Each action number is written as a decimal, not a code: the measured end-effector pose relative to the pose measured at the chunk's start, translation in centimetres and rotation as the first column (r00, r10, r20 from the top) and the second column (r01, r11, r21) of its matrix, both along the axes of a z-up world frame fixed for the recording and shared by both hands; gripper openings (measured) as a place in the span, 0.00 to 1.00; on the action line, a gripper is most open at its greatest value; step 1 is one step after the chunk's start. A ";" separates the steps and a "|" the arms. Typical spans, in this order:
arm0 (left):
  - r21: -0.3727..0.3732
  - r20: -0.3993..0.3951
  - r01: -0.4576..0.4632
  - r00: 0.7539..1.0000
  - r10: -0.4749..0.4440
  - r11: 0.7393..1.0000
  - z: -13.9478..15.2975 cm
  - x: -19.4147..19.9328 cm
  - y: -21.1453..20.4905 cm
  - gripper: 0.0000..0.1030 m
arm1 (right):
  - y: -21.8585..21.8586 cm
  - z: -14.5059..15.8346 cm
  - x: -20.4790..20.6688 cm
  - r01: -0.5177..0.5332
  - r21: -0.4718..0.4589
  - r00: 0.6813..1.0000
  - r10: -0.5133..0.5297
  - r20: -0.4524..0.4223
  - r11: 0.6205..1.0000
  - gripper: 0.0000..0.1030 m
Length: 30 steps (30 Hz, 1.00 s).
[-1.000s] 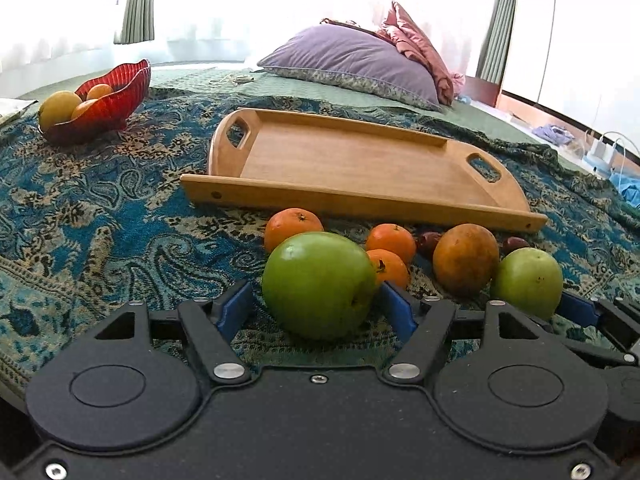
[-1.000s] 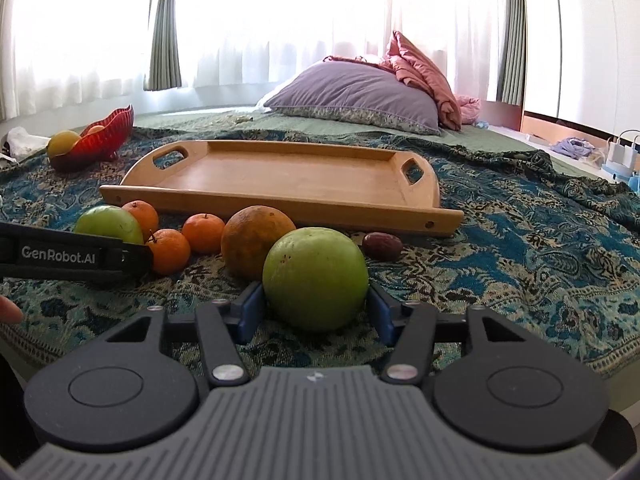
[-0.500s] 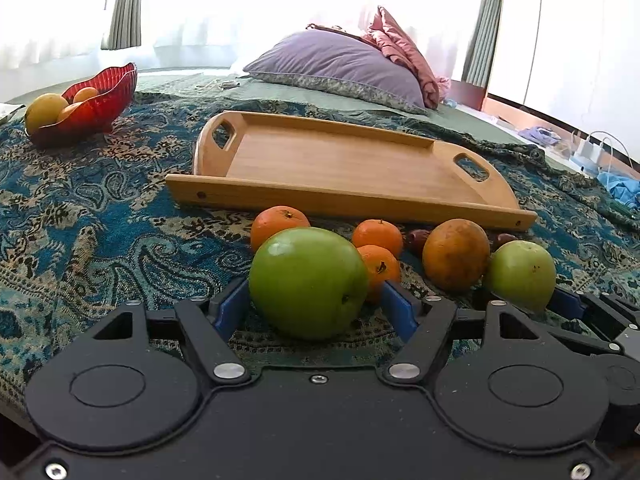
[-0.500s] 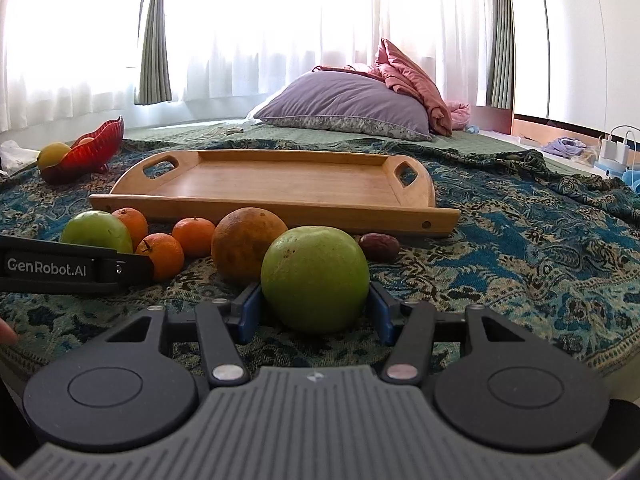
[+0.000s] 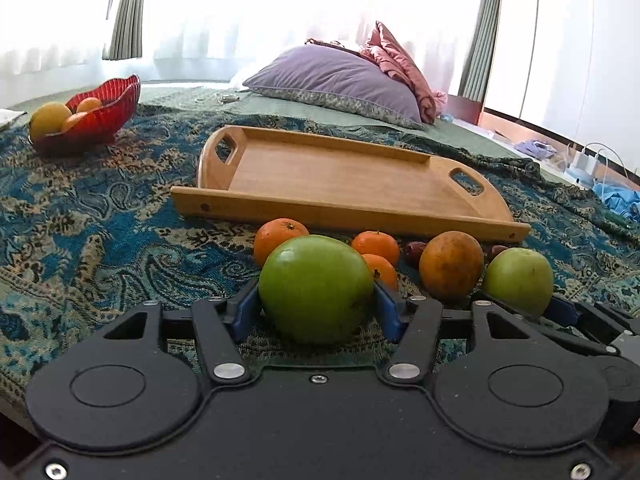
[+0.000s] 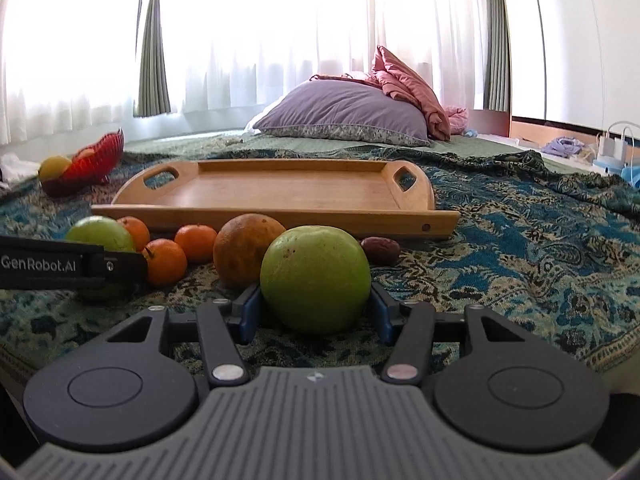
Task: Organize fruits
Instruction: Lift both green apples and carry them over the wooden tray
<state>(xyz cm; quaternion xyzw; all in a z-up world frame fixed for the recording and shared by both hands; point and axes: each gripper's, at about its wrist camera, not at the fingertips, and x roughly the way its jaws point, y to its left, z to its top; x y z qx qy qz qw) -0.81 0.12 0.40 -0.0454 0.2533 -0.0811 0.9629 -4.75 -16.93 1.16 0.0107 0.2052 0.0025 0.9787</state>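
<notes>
My left gripper (image 5: pixel 316 312) is shut on a green apple (image 5: pixel 316 288), its blue pads against both sides. My right gripper (image 6: pixel 314 312) is shut on a second green apple (image 6: pixel 314 278), which also shows at the right of the left wrist view (image 5: pixel 518 280). Behind the apples lie three small mandarins (image 5: pixel 278 236), a large brownish orange (image 5: pixel 450 264) and a dark date (image 6: pixel 380 250) on the patterned blue bedspread. An empty wooden tray (image 5: pixel 340 176) with handle cutouts lies just beyond the fruit.
A red glass bowl (image 5: pixel 90 120) with yellow and orange fruit stands at the far left. A purple pillow (image 5: pixel 332 80) and pink bedding lie behind the tray. The bed edge drops off at the right, with chargers and cloth on the floor.
Both grippers stay closed on their apples. Both views have tilted and lifted slightly, and the left apple sits a little higher against the mandarins.
</notes>
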 end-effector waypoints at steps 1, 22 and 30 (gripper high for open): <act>0.004 0.008 -0.003 1.000 0.003 1.000 0.1 -0.2 -0.1 0.55 | -0.1 0.1 -0.2 0.000 0.005 1.000 -0.001 0.007 1.000 0.56; 0.035 0.053 -0.001 0.999 -0.001 0.999 5.6 4.6 -0.5 0.55 | -1.0 4.6 2.6 -0.025 -0.006 0.996 0.026 0.080 1.000 0.56; -0.006 0.042 0.007 0.999 -0.007 1.000 7.1 9.3 0.3 0.55 | -2.7 5.8 6.8 0.015 0.002 0.999 -0.015 0.038 1.000 0.56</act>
